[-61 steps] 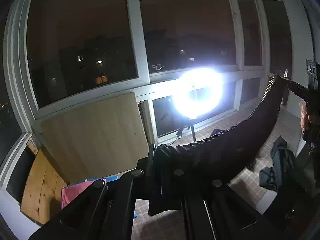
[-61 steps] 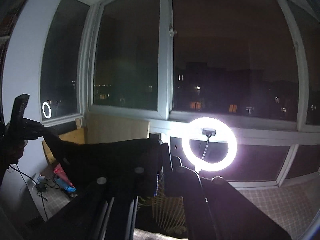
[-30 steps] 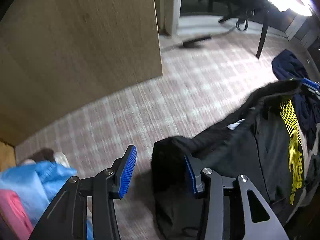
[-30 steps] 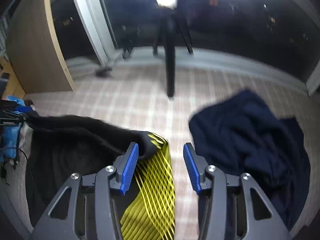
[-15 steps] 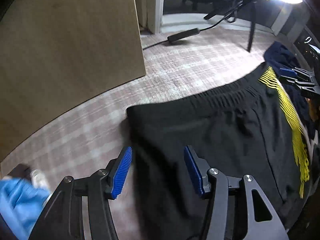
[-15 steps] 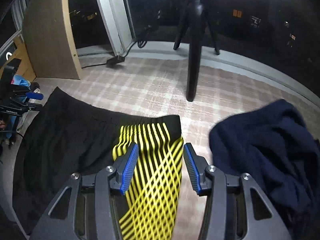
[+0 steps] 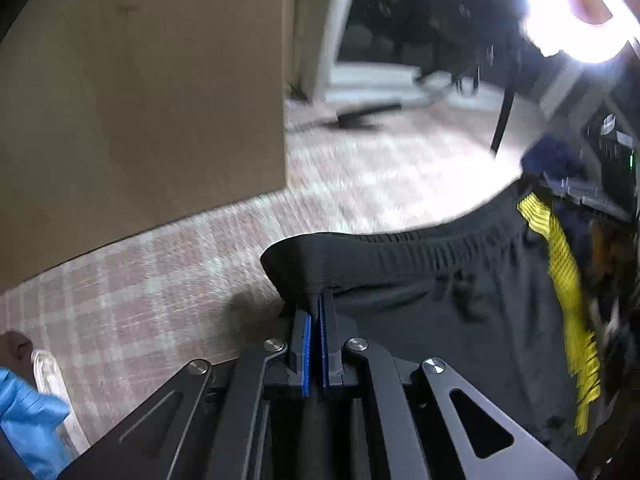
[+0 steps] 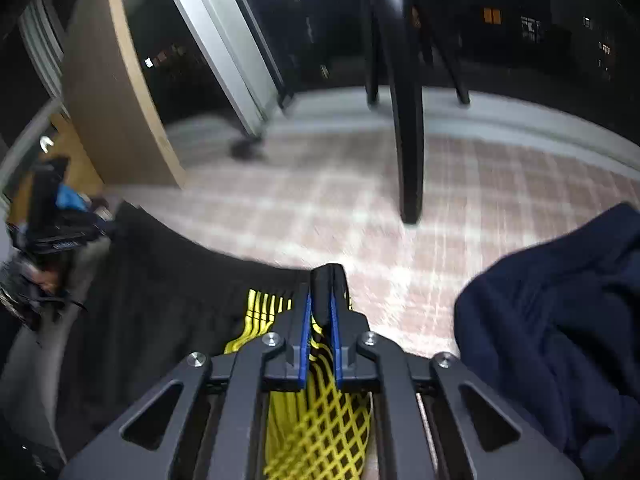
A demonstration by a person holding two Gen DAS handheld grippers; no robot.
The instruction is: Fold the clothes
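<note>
Black sport shorts with a yellow lattice stripe lie spread on the checked floor mat. My left gripper is shut on the left corner of the waistband, which bulges up above the blue pads. In the right wrist view the shorts stretch leftward, and my right gripper is shut on the waistband corner by the yellow pattern. The left gripper shows at the far left there, the right gripper at the far right of the left wrist view.
A dark navy garment lies in a heap to the right of the shorts. A ring-light tripod leg stands on the mat ahead. A wooden board leans at the left. Blue cloth lies at the lower left.
Both grippers were open over the flat shorts half a second ago. Now each has shut on a waistband corner. Earlier the shorts were held up in the air, then laid down.
</note>
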